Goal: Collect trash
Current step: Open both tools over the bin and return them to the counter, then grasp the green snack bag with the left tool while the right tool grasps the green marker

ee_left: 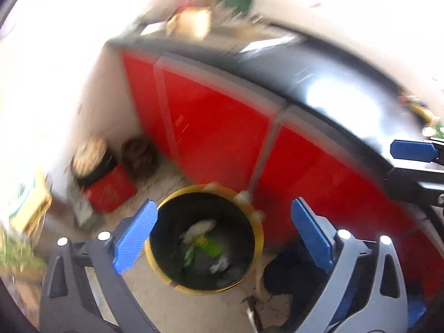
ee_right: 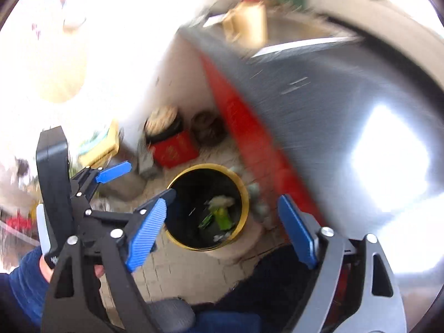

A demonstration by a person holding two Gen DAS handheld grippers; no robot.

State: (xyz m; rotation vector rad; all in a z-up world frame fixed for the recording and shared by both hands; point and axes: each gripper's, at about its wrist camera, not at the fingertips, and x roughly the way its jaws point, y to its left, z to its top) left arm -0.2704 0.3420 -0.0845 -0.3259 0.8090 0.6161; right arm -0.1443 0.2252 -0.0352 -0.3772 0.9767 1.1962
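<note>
**Trash: in the bin, both grippers empty**

Trash (ee_left: 204, 238): crumpled wrappers, white and green, lying inside the yellow-rimmed bin (ee_left: 259, 230) on the floor. Left gripper (ee_left: 224, 236) and right gripper (ee_right: 222, 230): above the bin, jaws spread wide, nothing between them, apparently after dropping. Beyond: red cabinet (ee_left: 222, 127), dark countertop (ee_left: 319, 83).

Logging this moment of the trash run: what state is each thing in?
Left gripper: open, nothing between the jaws.
Right gripper: open, empty.
Trash bin: upright on the floor, no lid, trash inside.
Red cabinet doors: closed.
</note>
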